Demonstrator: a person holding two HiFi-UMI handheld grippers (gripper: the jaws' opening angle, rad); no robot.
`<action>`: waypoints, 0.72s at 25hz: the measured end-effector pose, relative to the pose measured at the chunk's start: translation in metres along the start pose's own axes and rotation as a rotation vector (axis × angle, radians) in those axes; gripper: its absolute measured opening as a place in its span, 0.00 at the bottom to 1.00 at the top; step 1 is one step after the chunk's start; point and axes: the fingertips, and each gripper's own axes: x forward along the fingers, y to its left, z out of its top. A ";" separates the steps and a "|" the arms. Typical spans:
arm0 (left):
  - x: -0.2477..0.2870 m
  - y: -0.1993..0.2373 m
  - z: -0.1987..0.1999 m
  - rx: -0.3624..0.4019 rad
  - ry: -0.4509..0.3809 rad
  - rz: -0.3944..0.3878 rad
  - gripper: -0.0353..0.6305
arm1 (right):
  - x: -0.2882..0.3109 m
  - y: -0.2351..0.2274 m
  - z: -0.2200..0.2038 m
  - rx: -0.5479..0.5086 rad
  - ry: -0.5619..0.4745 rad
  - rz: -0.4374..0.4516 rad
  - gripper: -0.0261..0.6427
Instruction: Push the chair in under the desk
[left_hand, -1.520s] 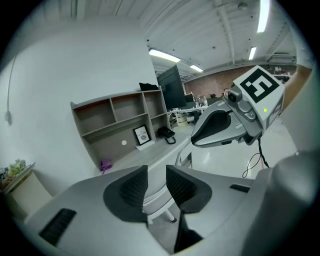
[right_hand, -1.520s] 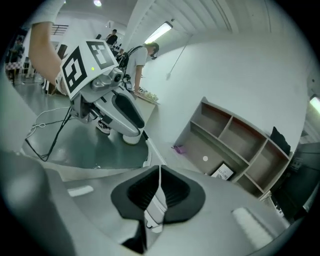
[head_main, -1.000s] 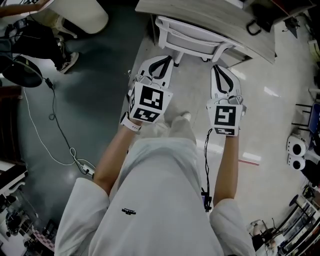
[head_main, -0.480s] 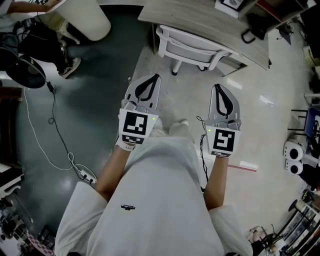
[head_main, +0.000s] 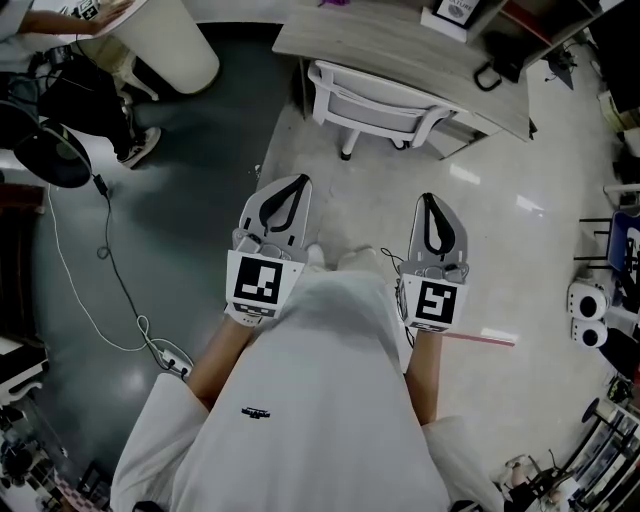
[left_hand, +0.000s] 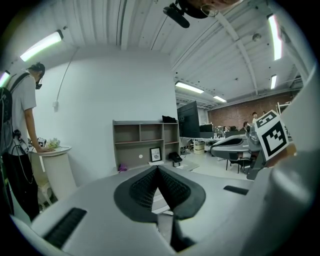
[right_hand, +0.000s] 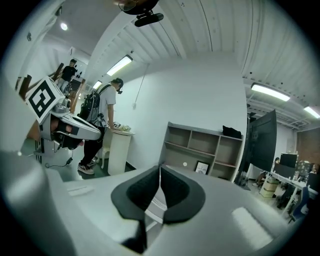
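A white chair (head_main: 372, 105) stands tucked against the front edge of the light wooden desk (head_main: 400, 55) at the top of the head view, its back facing me. My left gripper (head_main: 297, 181) and right gripper (head_main: 430, 199) hover side by side over the floor, well short of the chair and touching nothing. Both are shut with empty jaws. In the left gripper view the closed left gripper (left_hand: 158, 168) points at the desk's shelf unit (left_hand: 145, 142); the right gripper (right_hand: 160, 167) also points at the shelf unit (right_hand: 205, 152).
A white round pedestal (head_main: 165, 35) stands at the upper left with a person beside it. A cable (head_main: 105, 250) trails over the dark floor on the left. Equipment (head_main: 595, 305) crowds the right edge. A black bag (head_main: 500, 60) lies on the desk.
Both grippers have drawn back from the chair toward my body and now sit lower in the head view. The chair stays against the desk.
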 end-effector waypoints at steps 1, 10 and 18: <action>-0.002 0.000 -0.001 -0.004 0.000 0.002 0.06 | -0.002 0.001 -0.001 0.003 0.004 -0.001 0.07; -0.011 -0.006 -0.007 -0.050 0.006 -0.025 0.06 | -0.013 0.006 -0.008 0.019 0.021 0.009 0.07; -0.010 -0.004 -0.004 -0.035 -0.021 -0.019 0.06 | -0.005 0.019 0.005 0.011 -0.004 0.039 0.07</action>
